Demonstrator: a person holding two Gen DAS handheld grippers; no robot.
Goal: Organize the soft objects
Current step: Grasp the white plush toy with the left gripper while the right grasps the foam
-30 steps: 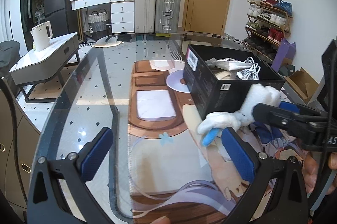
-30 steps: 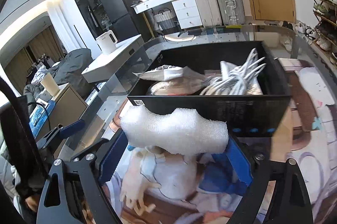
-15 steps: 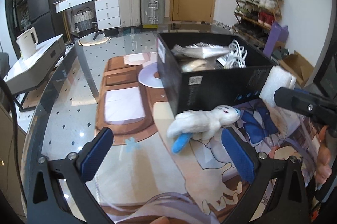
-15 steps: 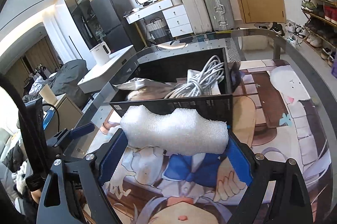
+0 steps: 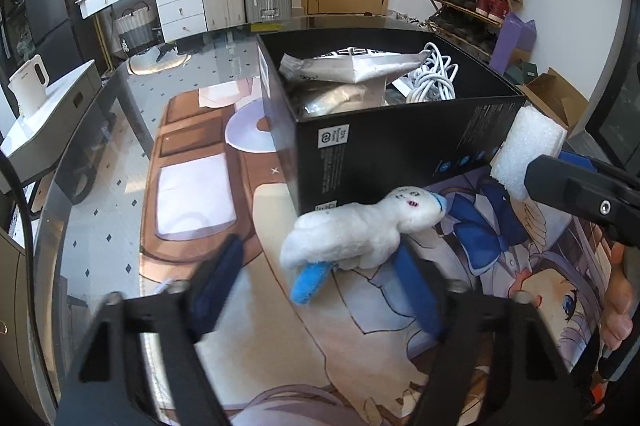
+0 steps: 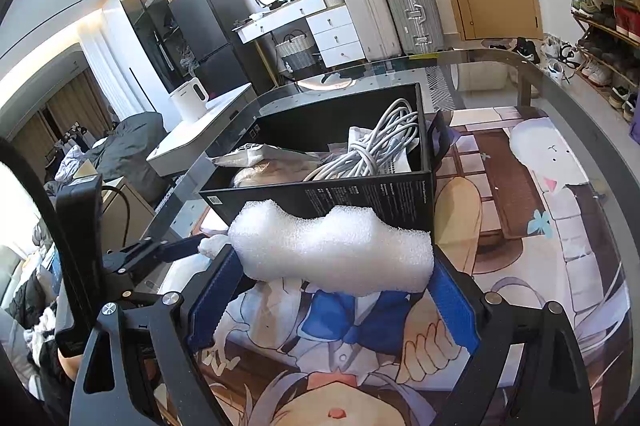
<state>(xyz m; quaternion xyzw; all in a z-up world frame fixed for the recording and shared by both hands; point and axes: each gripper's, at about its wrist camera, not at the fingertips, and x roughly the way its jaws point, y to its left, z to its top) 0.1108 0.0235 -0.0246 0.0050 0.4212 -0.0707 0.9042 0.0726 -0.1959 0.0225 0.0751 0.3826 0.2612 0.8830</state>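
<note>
A white plush toy with a blue tail lies on the printed mat just in front of the black box. My left gripper straddles the toy and its jaws are closing. The right pad is at the toy's side, while the left pad still stands apart from it. My right gripper is shut on a white foam block, held above the mat before the black box. The left wrist view shows that foam block at the box's right corner. A bit of the plush toy shows at the left gripper's tip.
The box holds a coil of white cable and silver pouches. An illustrated mat covers the glass table, whose rim curves round the left. A hand grips the right tool.
The left gripper has come in over the plush toy and its jaws have narrowed around it. The right gripper drew back a little from the box early on, still holding the foam.
</note>
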